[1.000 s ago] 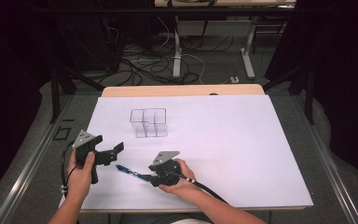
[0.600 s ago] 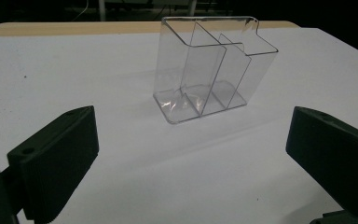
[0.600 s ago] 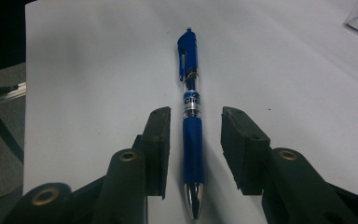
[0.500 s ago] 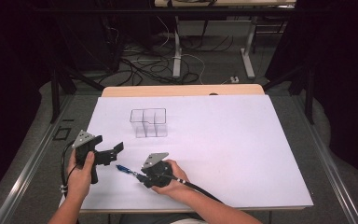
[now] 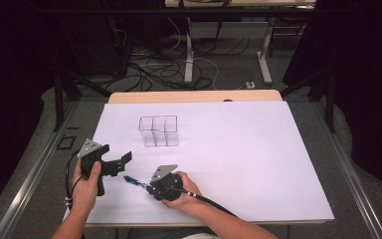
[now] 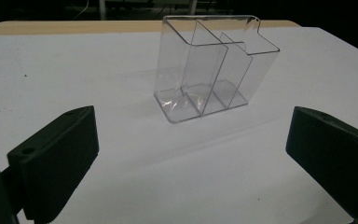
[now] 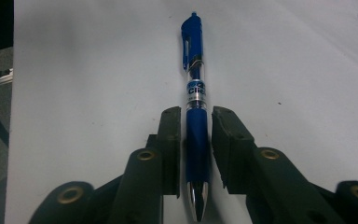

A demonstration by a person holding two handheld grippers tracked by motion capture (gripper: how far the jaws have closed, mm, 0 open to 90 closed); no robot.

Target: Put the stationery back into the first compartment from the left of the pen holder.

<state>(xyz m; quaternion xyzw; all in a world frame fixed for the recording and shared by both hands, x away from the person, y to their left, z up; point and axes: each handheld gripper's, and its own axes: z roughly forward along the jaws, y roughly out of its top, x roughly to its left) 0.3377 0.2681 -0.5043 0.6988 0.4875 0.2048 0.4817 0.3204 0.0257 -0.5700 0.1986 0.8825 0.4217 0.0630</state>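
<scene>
You are at the grasp: your right gripper [image 7: 191, 154] lies low on the white bench [image 5: 258, 164] with the blue pen [image 7: 195, 107] running lengthwise between its jaws, which stand close on either side of the grip section but, from the right gripper view, do not look fully clamped yet. The pen rests flat near the front edge, well apart from the clear divided holder [image 5: 159, 130] farther back. Your left gripper [image 5: 122, 162] waits with its jaws wide apart, facing that holder [image 6: 209, 70]. Next, you likely need to close firmly on the barrel, lift, tip the pen upright and carry it over one compartment.
</scene>
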